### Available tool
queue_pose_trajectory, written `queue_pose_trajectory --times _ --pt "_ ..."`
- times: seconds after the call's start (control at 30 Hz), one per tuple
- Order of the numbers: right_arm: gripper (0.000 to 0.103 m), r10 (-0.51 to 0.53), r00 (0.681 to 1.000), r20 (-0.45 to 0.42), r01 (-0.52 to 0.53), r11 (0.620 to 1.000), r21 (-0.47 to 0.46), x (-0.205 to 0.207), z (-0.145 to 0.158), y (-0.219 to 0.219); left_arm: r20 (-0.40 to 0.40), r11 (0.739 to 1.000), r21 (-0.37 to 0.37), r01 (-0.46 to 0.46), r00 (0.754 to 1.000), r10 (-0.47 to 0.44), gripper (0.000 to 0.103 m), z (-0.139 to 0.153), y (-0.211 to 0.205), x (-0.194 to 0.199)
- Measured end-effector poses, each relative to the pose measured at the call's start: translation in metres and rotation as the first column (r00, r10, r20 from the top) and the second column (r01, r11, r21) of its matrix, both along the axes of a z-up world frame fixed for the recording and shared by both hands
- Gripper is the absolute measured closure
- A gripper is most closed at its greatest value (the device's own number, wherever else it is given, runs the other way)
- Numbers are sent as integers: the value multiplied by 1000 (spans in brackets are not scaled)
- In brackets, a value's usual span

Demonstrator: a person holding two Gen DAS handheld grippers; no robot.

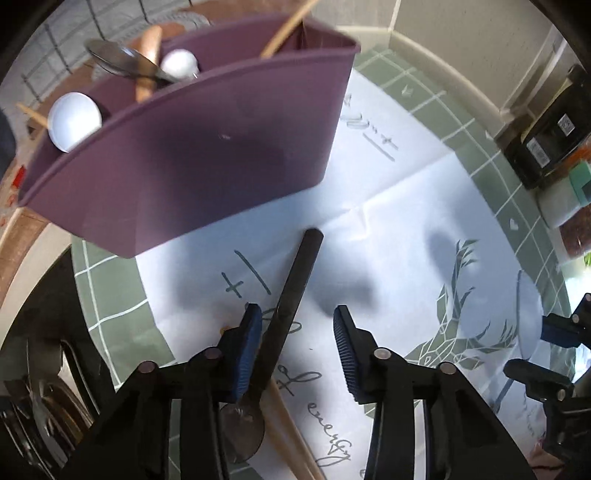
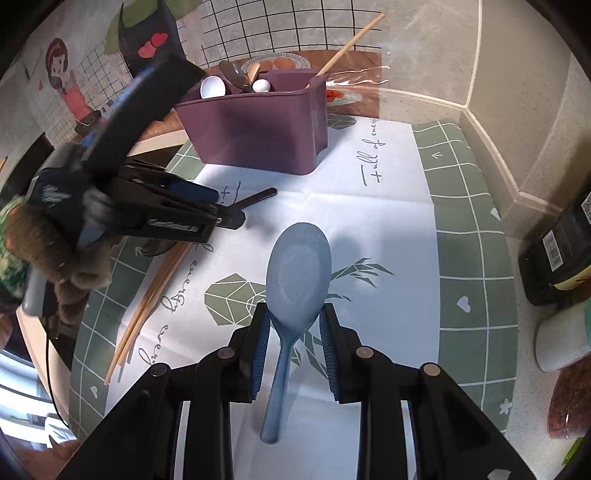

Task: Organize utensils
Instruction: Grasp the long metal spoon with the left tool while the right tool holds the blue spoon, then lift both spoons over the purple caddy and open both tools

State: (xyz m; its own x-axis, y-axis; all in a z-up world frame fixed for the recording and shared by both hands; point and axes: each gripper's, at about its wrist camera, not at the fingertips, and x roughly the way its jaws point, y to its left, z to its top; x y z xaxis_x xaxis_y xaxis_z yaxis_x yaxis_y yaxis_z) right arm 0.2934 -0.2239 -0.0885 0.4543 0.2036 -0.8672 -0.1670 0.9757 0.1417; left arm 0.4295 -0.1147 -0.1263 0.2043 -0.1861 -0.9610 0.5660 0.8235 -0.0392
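A purple utensil holder (image 1: 207, 155) (image 2: 258, 129) stands at the back of the mat, with white spoons (image 1: 74, 120), a metal spoon (image 1: 118, 59) and a chopstick (image 1: 288, 27) in it. A black-handled spoon (image 1: 295, 288) (image 2: 258, 195) lies flat in front of it. My left gripper (image 1: 299, 347) (image 2: 225, 218) hangs over that spoon; the handle runs between the jaws close to the left pad, and the right pad stands clear, so it is open. My right gripper (image 2: 294, 350) (image 1: 561, 332) is shut on a pale blue rice paddle (image 2: 299, 269) (image 1: 528, 314), held above the mat.
A pair of wooden chopsticks (image 2: 155, 291) (image 1: 288, 435) lies beside the black spoon's bowl. The green and white mat (image 2: 461, 221) covers the counter. A dark bottle (image 2: 554, 240) and a white cup (image 2: 561, 343) stand at the right by the wall. A furry brown sleeve (image 2: 55, 251) holds the left gripper.
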Motion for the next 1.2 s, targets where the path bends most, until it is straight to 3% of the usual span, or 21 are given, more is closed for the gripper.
queue_pose_trajectory --times 0.1,0.4,0.5,0.63,0.9,1.2 --pt "78 4 1000 -3 -4 1000 12 1 -2 0 -5 999 33 1 1000 -1 73 -6 2 5" --pt "78 -6 1000 -4 6 999 39 1 -2 2 -34 999 33 -29 999 31 73 -9 3 13" --pt "78 -11 1000 0 11 999 40 -2 1 3 -16 998 15 -59 998 60 84 -7 3 8" --pt "78 -24 1000 -12 25 998 57 -7 5 0 -43 989 -72 -128 991 125 88 -6 22 -8" --pt "78 -19 1000 0 19 998 57 -9 15 4 -67 913 -304 -274 962 266 91 19 91 -70" --pt "78 20 1000 22 -21 999 29 -5 30 21 50 845 -420 -331 921 386 91 58 131 -111"
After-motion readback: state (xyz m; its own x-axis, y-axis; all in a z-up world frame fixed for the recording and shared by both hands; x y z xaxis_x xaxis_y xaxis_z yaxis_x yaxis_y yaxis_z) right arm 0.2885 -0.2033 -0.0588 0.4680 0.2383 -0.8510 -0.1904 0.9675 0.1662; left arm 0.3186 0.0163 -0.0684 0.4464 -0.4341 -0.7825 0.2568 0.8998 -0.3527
